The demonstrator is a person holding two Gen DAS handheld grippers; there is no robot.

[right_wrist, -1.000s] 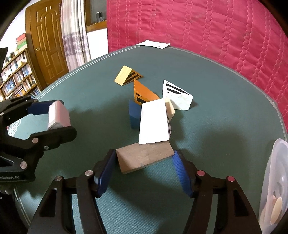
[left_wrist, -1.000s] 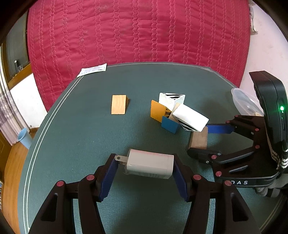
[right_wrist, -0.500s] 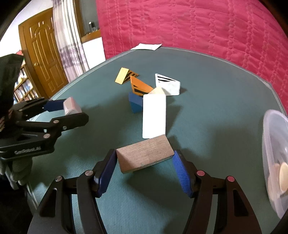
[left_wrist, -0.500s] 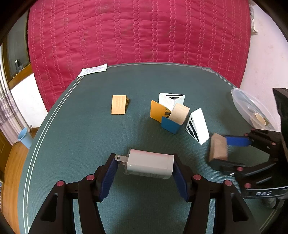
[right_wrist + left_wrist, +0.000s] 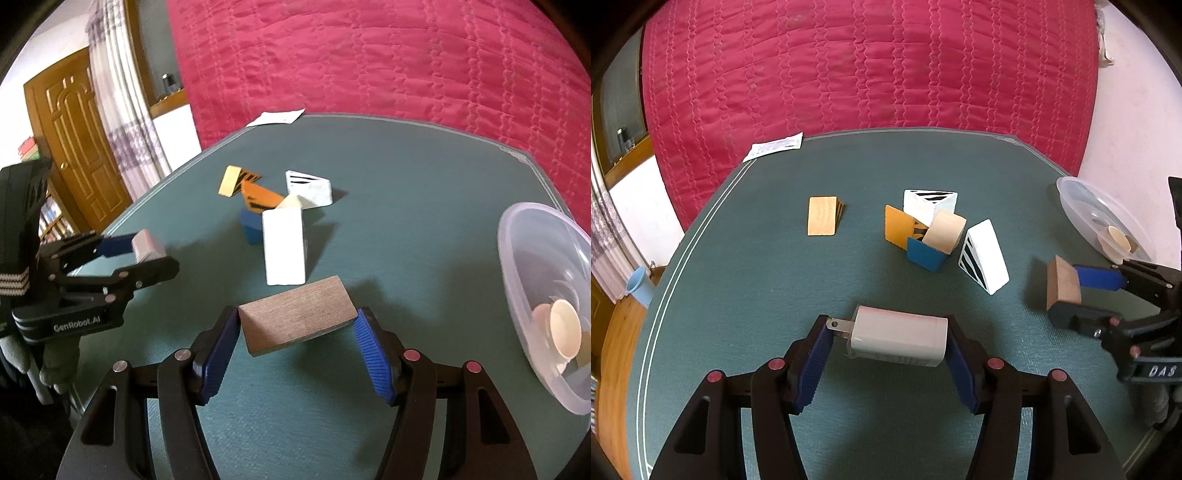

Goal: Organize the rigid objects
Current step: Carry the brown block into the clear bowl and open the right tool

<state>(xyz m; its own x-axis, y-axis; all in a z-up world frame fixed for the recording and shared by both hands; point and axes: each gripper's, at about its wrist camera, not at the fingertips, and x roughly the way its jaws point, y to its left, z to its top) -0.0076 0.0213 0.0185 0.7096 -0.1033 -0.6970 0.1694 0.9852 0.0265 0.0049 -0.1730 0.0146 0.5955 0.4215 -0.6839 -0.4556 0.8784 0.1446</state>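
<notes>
Right gripper (image 5: 299,334) clamps a brown wooden block (image 5: 297,319), with the clear bowl (image 5: 517,258) at three o'clock, while left gripper (image 5: 886,345) grips a white charger (image 5: 897,336).

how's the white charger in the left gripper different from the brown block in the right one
The white charger is smooth, glossy and round-edged with metal prongs at one end; the brown wooden block is matte, sharp-edged and plain. The charger is a thicker, boxy body, while the block is a flat slab with a sloped face. Shared: each is clamped end to end in a hand-held gripper, left and right, above the green table.
</notes>
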